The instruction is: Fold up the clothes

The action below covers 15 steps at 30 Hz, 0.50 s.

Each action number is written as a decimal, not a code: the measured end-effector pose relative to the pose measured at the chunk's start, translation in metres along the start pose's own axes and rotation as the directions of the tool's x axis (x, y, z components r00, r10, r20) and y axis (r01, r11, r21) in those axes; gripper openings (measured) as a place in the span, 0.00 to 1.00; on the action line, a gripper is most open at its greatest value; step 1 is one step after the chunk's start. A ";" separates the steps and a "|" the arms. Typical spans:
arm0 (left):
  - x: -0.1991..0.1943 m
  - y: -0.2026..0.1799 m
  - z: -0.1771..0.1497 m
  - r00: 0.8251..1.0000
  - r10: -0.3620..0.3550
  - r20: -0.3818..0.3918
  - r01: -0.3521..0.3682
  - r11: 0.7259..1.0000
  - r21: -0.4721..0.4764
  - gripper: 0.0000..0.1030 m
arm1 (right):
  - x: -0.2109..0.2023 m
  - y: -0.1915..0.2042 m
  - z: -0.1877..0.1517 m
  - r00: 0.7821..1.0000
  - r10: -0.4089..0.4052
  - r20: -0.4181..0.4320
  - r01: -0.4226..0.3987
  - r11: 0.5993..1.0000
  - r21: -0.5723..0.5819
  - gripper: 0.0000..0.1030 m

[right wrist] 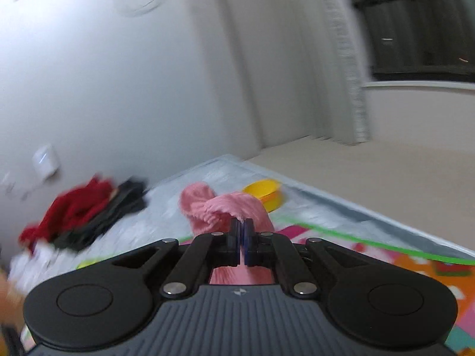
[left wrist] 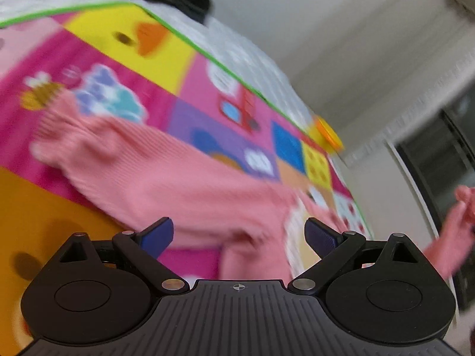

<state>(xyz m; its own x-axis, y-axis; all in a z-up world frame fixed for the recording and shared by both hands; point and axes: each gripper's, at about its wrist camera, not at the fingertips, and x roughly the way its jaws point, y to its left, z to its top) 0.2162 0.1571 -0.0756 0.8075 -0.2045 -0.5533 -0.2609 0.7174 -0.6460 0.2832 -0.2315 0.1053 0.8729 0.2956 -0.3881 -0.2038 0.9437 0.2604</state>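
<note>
The right tool is clamped tight on a fold of the pink sweater, its pads pressed together with the knit bunched out in front of them and hanging below. The cloth it holds is lifted off the mat.

The left tool stands wide, nothing between its blue pads. It hovers just over the sweater, pointing down at the body of the garment. One sleeve runs away from it across the mat, its ribbed cuff lying flat near a bee picture. At the far right of that view another stretch of pink knit rises off the floor, pulled up and to the side.

The mat is a bright patchwork of squares, pink, yellow, purple and orange, with a green border, and it lies on a pale quilted sheet. Past the sweater a yellow bowl sits near the mat's edge. Farther back, by the white wall, a heap of red and dark clothes lies on the sheet. A dark window shows beyond. Both views are blurred.
</note>
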 end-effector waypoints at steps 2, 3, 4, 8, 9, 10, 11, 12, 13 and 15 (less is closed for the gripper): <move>-0.005 0.009 0.007 0.999 0.023 0.024 -0.022 0.999 -0.049 0.95 | 0.017 0.026 -0.013 0.997 0.040 -0.063 -0.044 0.998 -0.053 0.02; -0.004 0.012 0.010 0.999 0.027 0.024 -0.025 0.997 -0.066 0.95 | 0.029 0.036 -0.023 0.994 0.048 -0.095 -0.055 0.996 -0.076 0.02; -0.004 0.015 0.012 0.999 0.025 0.021 -0.023 0.997 -0.078 0.95 | 0.041 0.046 -0.034 0.992 0.050 -0.120 -0.062 0.993 -0.096 0.02; -0.005 0.022 0.016 1.000 0.013 0.019 -0.011 0.994 -0.107 0.96 | 0.070 0.074 -0.056 0.982 0.077 -0.172 -0.098 0.988 -0.123 0.03; -0.004 0.022 0.017 1.000 0.012 0.022 -0.010 0.994 -0.107 0.96 | 0.073 0.080 -0.058 0.981 0.081 -0.176 -0.105 0.986 -0.128 0.04; -0.003 0.023 0.017 1.000 0.012 0.021 -0.010 0.994 -0.109 0.96 | 0.073 0.084 -0.057 0.981 0.082 -0.174 -0.106 0.986 -0.132 0.05; -0.003 0.024 0.018 1.000 0.013 0.020 -0.010 0.994 -0.112 0.96 | 0.075 0.088 -0.055 0.982 0.083 -0.169 -0.106 0.985 -0.135 0.14; -0.001 0.026 0.018 1.000 0.012 0.015 -0.010 0.993 -0.120 0.96 | 0.076 0.090 -0.054 0.983 0.083 -0.162 -0.106 0.985 -0.135 0.32; -0.001 0.027 0.017 1.000 0.009 0.009 -0.008 0.992 -0.126 0.96 | 0.074 0.087 -0.052 0.985 0.082 -0.150 -0.102 0.986 -0.131 0.43; 0.002 0.029 0.016 1.000 -0.007 -0.010 0.006 0.990 -0.141 0.96 | 0.070 0.081 -0.050 0.987 0.076 -0.141 -0.093 0.989 -0.117 0.58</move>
<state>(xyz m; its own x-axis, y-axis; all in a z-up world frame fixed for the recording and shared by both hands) 0.2189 0.1880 -0.0870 0.8038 -0.2167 -0.5540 -0.3284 0.6149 -0.7170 0.3054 -0.1273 0.0550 0.7836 0.3843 -0.4882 -0.3342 0.9231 0.1901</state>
